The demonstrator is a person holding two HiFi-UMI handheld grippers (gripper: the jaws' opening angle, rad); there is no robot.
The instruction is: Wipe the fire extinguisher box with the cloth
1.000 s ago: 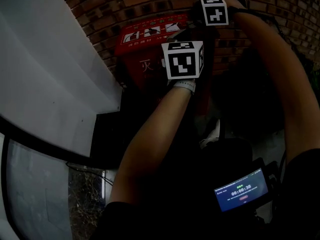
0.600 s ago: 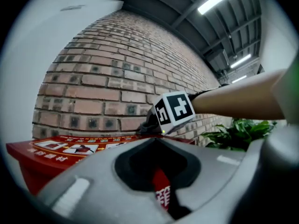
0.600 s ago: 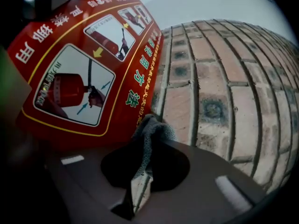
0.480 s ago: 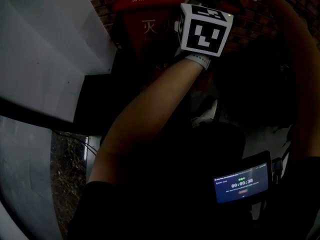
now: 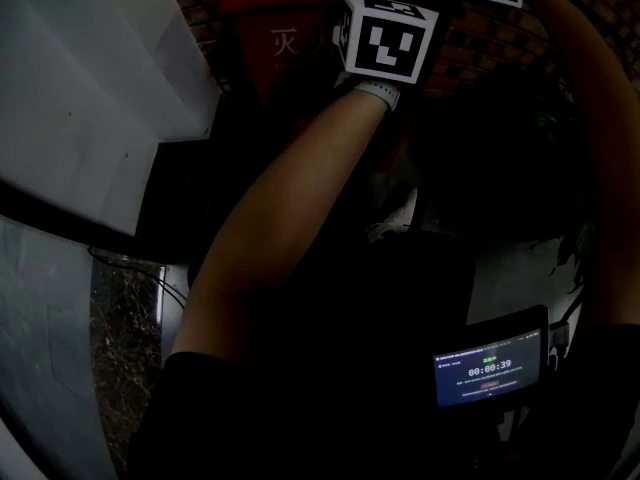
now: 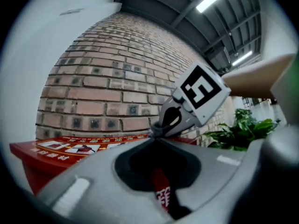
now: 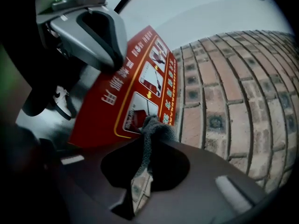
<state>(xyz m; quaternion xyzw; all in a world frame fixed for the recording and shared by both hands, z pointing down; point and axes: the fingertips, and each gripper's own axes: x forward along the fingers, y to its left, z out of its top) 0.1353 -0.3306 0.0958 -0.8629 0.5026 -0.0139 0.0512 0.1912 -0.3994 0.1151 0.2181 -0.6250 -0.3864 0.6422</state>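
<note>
Item: cloth [image 7: 159, 125], grey knit, pinched in the closed jaws of the right gripper [image 7: 148, 138]. A wad bulges just past the tips and a tail hangs back through the gap behind them. Item: box [image 7: 117, 101], red, with its printed top panel directly ahead of and below the right jaws. The wad sits at or just above the panel near its back edge; contact cannot be confirmed. Item: wall [image 7: 224, 92], brick, immediately right of those jaws. Item: left gripper [image 6: 156, 137], jaws closed on nothing, with the right gripper just beyond and above its tips and the box front showing beneath them. Handling note: press the wad flat to the panel and sweep away from the wall in overlapping strokes. Keep the bare jaw tips off the print, and hold the idle left gripper out of the stroke path.
</note>
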